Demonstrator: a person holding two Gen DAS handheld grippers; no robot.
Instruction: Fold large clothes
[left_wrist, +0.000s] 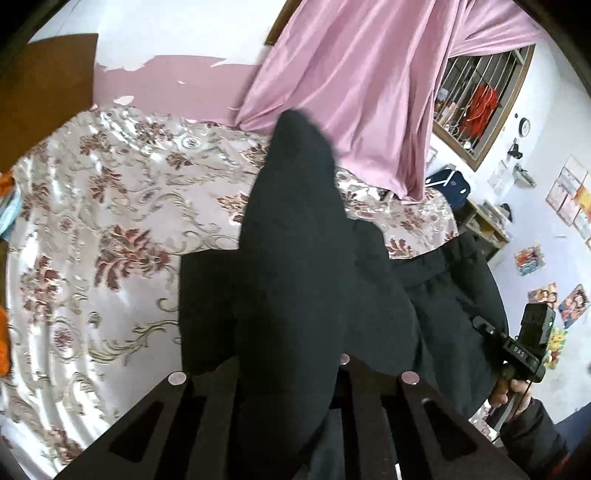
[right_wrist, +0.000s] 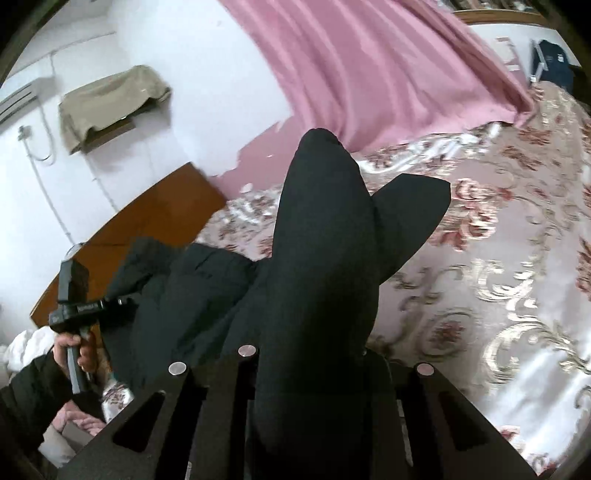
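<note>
Dark garment (left_wrist: 295, 258) pinched in both claws, left gripper (left_wrist: 291, 369) and right gripper (right_wrist: 314, 358) clamped on fabric above the bedspread (left_wrist: 110, 221). Lift evenly, keeping the held edge taut so the fold lands square.

both grippers, left gripper (left_wrist: 291, 373) and right gripper (right_wrist: 306, 365), point downward, jaws apparently clamped.

The black garment (left_wrist: 295, 258) is matt, soft cloth; the floral bedspread (left_wrist: 110, 221) glossy, satiny; the pink curtain (left_wrist: 351, 74) smooth, faintly shiny; the far headboard (right_wrist: 147, 221) polished wood.
</note>
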